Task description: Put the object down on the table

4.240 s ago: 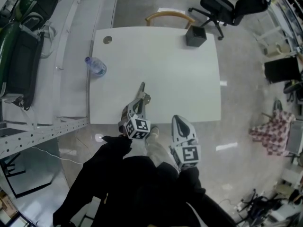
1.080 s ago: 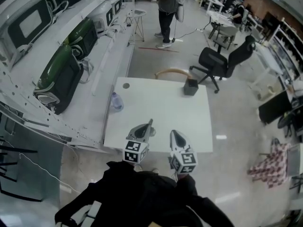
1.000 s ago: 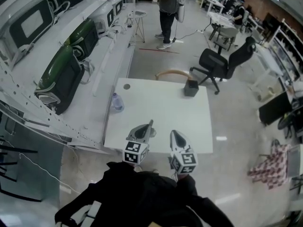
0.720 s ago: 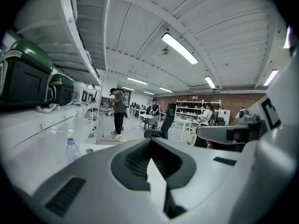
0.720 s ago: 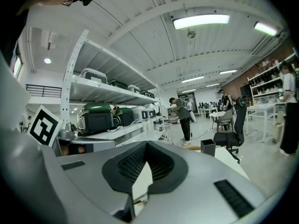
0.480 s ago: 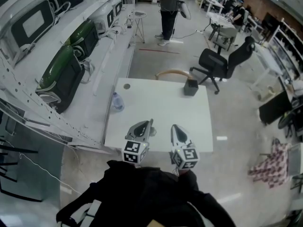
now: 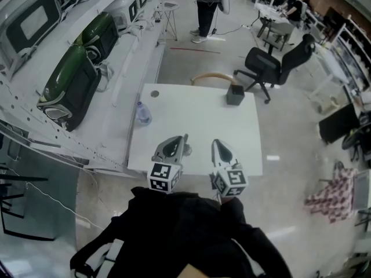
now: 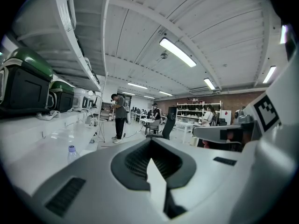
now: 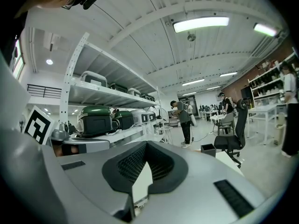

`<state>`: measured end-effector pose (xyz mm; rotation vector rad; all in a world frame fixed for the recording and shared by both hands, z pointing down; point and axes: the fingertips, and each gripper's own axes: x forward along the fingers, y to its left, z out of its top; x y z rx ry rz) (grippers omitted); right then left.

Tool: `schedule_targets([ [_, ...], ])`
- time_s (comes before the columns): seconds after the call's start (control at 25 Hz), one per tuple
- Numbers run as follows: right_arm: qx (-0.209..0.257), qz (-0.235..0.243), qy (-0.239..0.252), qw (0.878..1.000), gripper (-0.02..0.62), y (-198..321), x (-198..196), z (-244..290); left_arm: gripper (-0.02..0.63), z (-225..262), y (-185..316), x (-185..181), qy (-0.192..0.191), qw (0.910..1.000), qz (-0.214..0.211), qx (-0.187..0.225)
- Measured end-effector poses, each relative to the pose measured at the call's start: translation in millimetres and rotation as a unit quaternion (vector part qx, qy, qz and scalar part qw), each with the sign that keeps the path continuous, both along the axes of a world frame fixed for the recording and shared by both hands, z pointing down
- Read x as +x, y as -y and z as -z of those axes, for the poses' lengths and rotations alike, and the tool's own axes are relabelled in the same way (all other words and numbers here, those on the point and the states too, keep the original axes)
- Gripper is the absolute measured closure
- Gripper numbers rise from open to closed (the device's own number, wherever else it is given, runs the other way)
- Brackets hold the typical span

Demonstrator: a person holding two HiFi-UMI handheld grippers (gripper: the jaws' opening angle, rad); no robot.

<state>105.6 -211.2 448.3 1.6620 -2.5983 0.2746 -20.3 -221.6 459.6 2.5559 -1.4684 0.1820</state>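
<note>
White rectangular table [image 7: 197,126] seen from above, with a person standing at its near edge. Left gripper [image 7: 184,141] and right gripper [image 7: 215,144] hover side by side over that near edge, each with its jaws pressed together on nothing. Small black box [image 7: 235,94] sits at the far right corner. Clear plastic bottle [image 7: 143,114] with a blue cap stands at the left edge, well apart from both grippers
</note>
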Motion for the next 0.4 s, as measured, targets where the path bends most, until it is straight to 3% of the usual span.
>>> schedule_targets([
  [0.4,-0.002,-0.003,-0.007,1.0,0.603,8.9,5.9,-1.1,0.604,-0.7,7.2,5.1,-0.003,1.0,-0.003,0.004],
])
